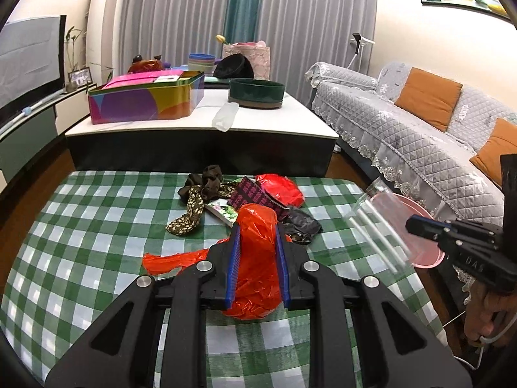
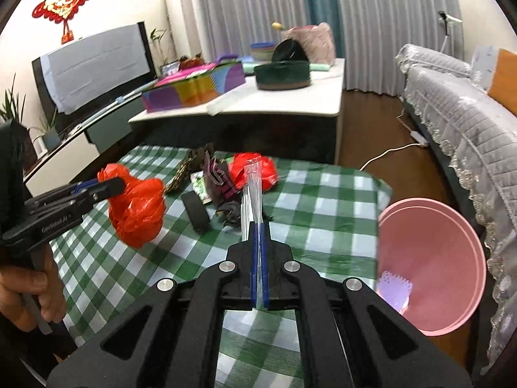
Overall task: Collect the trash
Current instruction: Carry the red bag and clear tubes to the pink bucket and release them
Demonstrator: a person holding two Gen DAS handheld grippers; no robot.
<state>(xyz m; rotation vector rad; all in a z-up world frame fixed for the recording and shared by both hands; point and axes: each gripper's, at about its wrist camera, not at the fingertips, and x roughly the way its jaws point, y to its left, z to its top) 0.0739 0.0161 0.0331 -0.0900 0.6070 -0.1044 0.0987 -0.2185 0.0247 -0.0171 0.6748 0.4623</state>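
A table covered in a green-and-white checked cloth (image 1: 97, 226) fills both views. The left gripper (image 1: 257, 239) is clamped around a crumpled red plastic bag (image 1: 255, 258), lifted just above the cloth. The right gripper (image 2: 257, 226) is pinched nearly closed on a clear plastic sleeve holding white straws (image 2: 252, 187), which sticks out forward beyond its fingertips. A pink bin (image 2: 433, 265) stands on the floor just beside the table's right edge, with a pale scrap already at its bottom. More trash lies near the far middle of the cloth: a second red bag (image 2: 253, 169), a patterned fabric strip (image 1: 190, 210), a dark maroon packet (image 1: 248, 195) and a black crumpled wrapper (image 1: 303, 223).

The step in hand appears to be carrying both held pieces to the bin. To do it well, each gripper should reach a spot directly over the bin's opening before releasing. The long sleeve may catch on the rim, so tipping it downward first would help. The light bag may cling to the pads or drift, so a low release seems wise.
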